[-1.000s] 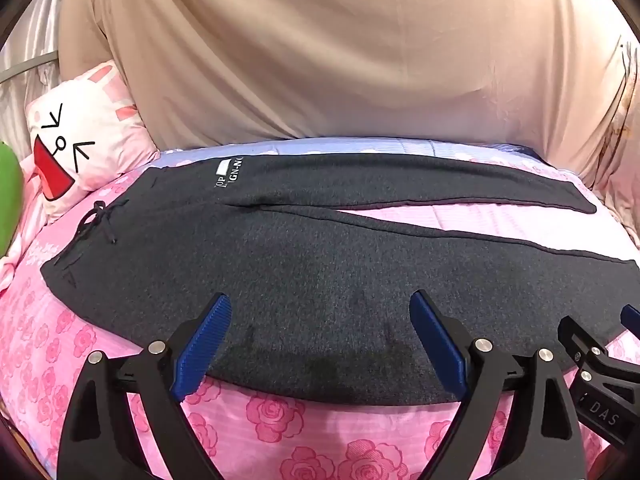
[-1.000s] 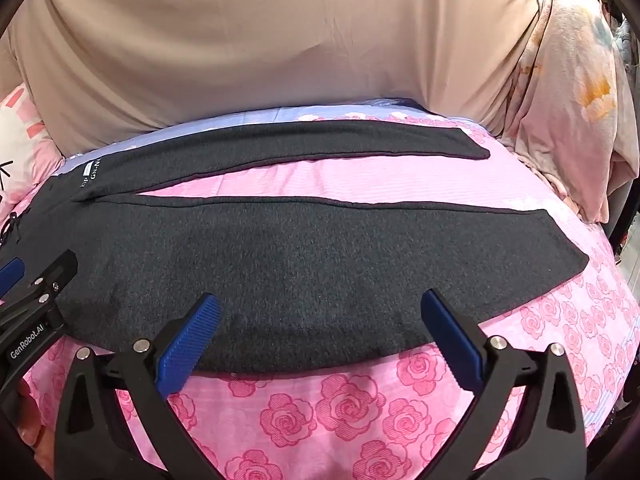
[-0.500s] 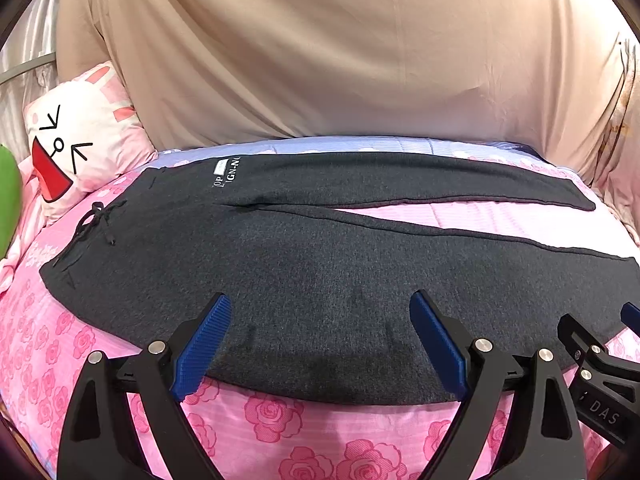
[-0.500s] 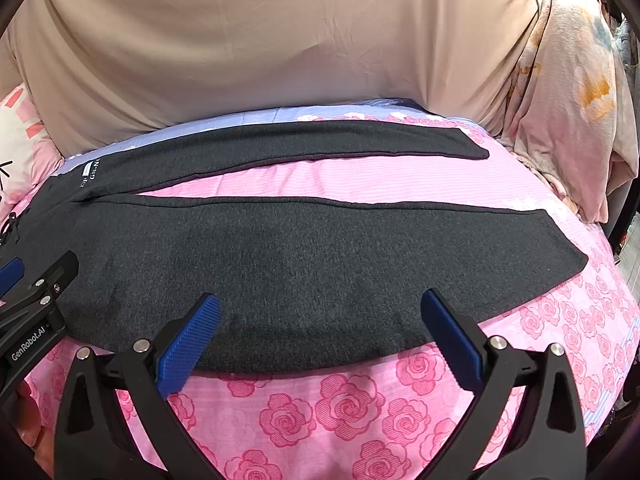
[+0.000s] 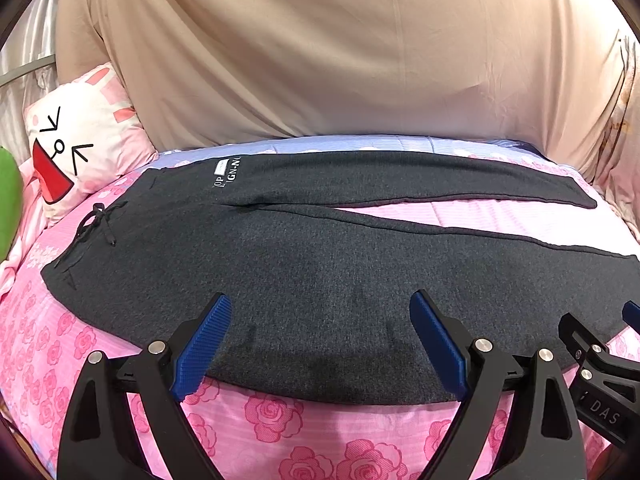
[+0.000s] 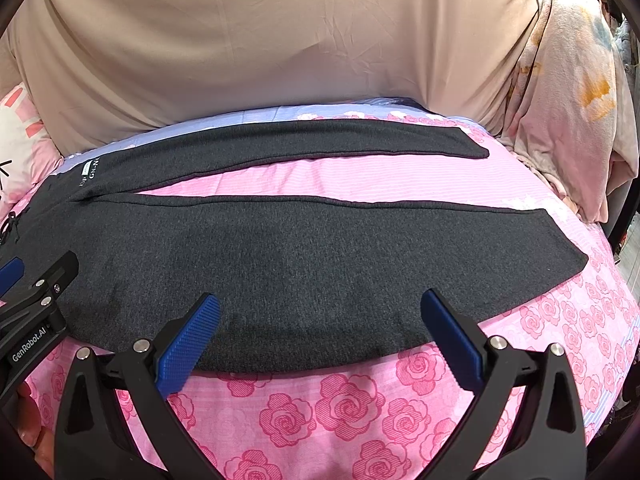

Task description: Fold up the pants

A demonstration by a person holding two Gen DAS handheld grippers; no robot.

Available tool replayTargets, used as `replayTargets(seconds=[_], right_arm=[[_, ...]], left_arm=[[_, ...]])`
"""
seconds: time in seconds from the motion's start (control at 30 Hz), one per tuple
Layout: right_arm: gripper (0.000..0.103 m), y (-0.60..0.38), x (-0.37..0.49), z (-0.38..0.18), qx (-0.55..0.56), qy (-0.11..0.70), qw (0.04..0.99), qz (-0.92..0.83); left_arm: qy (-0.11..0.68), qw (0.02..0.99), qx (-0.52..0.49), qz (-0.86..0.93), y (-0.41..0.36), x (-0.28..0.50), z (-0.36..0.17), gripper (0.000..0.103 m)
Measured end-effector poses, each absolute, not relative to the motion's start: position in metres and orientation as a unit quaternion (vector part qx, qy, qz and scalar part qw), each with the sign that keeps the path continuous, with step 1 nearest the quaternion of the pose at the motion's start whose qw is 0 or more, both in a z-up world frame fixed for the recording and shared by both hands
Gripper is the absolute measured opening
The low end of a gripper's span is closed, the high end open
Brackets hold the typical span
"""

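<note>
On the pink rose bedspread (image 5: 280, 420), dark pants (image 5: 320, 272) lie flat; my left gripper (image 5: 320, 336) and right gripper (image 6: 320, 332) (both spread apart, empty) should pinch the near leg's edge evenly.

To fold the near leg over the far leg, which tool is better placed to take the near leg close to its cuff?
The right tool, I think: its view reaches the near leg's cuff, while the left tool hangs nearer the waistband. Both are open.

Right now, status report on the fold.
Left gripper open, right gripper open, both empty. Pants flat, unfolded, legs spread. Nothing in the way.
</note>
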State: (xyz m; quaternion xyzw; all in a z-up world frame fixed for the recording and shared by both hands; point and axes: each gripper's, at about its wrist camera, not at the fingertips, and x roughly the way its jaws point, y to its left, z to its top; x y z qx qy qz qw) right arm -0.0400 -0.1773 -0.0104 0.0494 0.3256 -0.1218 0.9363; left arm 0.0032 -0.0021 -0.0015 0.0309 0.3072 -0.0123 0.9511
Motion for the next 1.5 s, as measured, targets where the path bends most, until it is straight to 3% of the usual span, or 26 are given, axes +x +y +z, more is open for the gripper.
replayTargets(seconds=[1.5], right_arm=[[0.098, -0.177, -0.039, -0.01, 0.049, 0.326, 0.936, -0.122]], left_arm=[[0.316, 0.948, 0.041, -0.007, -0.0046, 0.0057, -0.0026, 0.088]])
